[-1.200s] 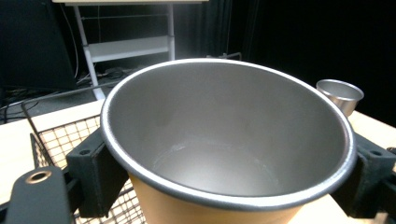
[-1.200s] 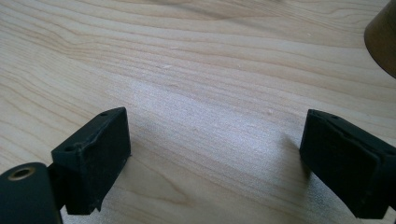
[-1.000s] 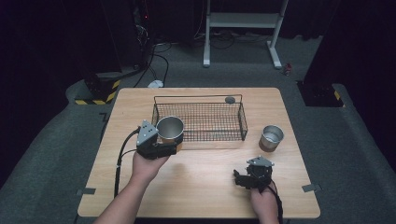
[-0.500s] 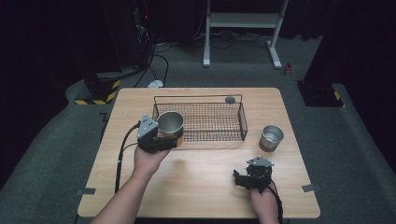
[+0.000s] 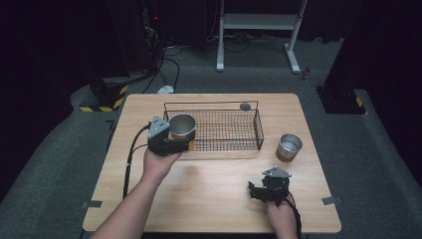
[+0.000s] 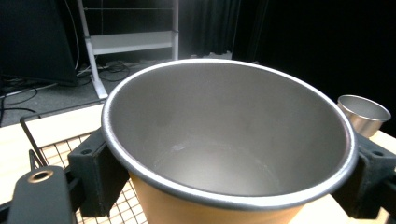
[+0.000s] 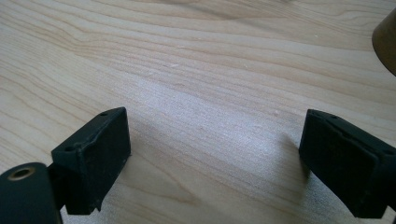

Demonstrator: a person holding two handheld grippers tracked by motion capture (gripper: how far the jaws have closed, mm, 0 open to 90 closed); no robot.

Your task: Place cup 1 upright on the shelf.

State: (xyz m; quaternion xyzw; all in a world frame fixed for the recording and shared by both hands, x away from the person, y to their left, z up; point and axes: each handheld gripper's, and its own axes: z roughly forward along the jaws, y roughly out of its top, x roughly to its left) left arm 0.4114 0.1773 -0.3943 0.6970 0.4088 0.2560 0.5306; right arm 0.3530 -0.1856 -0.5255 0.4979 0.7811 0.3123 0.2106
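On the table [image 5: 209, 179] the wire basket [image 5: 224, 130] has no cup inside yet, the left gripper [image 5: 166, 142] holds one metal cup [image 5: 182, 127] at its left end, another cup [image 5: 289, 147] waits, and the right gripper [image 5: 268, 186] rests with fingers [image 7: 95, 158] wide

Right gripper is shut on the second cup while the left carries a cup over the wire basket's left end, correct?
Not quite: the right gripper is open and holds nothing, its jaws spread above bare table in the right gripper view. The second cup stands apart. The left gripper does carry a cup at the wire basket.
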